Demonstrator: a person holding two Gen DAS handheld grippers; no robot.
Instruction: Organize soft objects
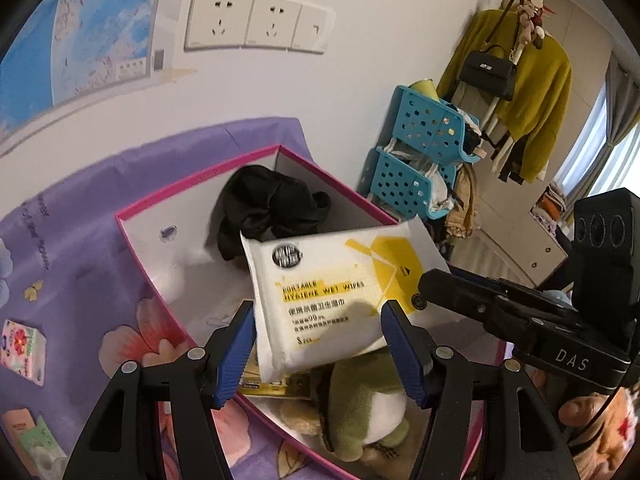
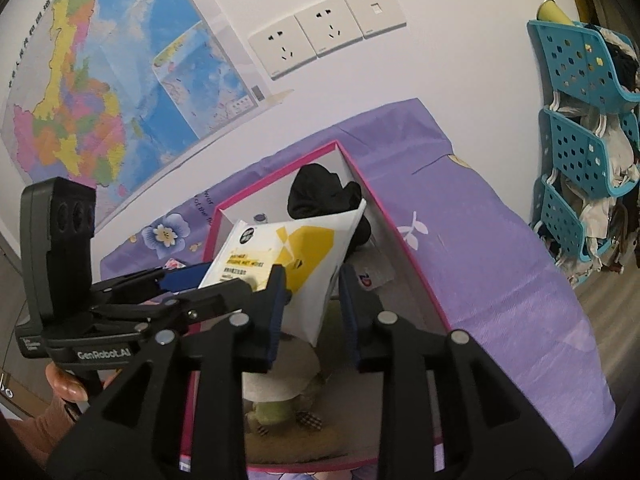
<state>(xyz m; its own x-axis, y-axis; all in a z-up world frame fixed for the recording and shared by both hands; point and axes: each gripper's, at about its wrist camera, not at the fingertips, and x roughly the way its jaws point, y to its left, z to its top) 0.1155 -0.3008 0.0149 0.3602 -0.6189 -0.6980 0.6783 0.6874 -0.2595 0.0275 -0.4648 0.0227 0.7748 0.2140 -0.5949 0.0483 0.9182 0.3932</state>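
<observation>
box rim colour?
Pink rim, white inside; clearest in the right wrist view.

Wipes pack [image 2: 296, 248] seemingly between right tongs [image 2: 314, 312].
</observation>
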